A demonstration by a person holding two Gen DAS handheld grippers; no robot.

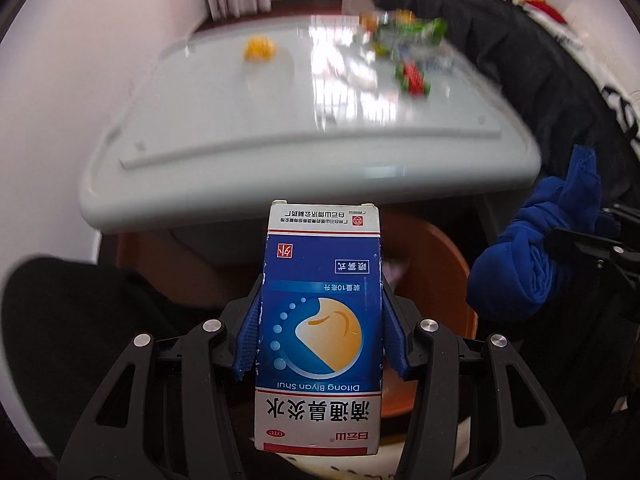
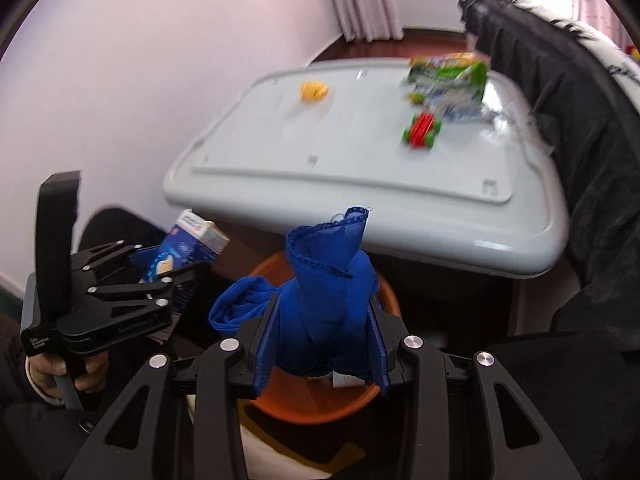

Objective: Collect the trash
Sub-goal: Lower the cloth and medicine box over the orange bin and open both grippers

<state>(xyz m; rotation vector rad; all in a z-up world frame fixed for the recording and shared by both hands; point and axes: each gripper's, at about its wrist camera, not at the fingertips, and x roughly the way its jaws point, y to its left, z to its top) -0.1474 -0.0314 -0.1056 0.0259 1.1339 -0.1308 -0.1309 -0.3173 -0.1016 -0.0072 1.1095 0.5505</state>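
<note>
Left wrist view first. Left gripper (image 1: 320,332) clamped narrow on a blue-and-white medicine box (image 1: 320,320), blue pads pressed to both sides, box upright and held off the grey table (image 1: 312,168), over the orange bin (image 1: 436,280) partly seen behind it. Looks ready for the drop — not yet let go. Blue cloth (image 1: 536,252) bunched at the right edge, beside the box but apart from it. Up on the table, blurred: a yellow crumpled scrap (image 1: 260,49) near the far left, a green-and-white wrapper (image 1: 412,32) and a red-and-green toy car (image 1: 414,77) toward the far right. Dark fabric (image 1: 500,40) draped along the table's right side.

Right wrist view now. Right gripper (image 2: 324,332) closed on the blue cloth (image 2: 324,292), cloth twisted up between the pads, hanging right over the orange bin (image 2: 320,400). Bin contents largely hidden by the cloth; a bit of white near the rim, hard to identify. Left gripper (image 2: 132,280) visible at the left with the medicine box (image 2: 188,248) tilted toward the bin, a hand (image 2: 68,372) on its handle. On the grey table (image 2: 360,184): yellow scrap (image 2: 314,91), wrapper (image 2: 448,76), toy car (image 2: 422,130).

Judging progress — two pieces in hand and close to binned, at least the scrap and wrapper left to fetch. Nothing blocking the bin mouth, though both grippers crowd the same opening; the dark fabric (image 2: 580,120) hugs the wrapper's corner and could snag a reach.
</note>
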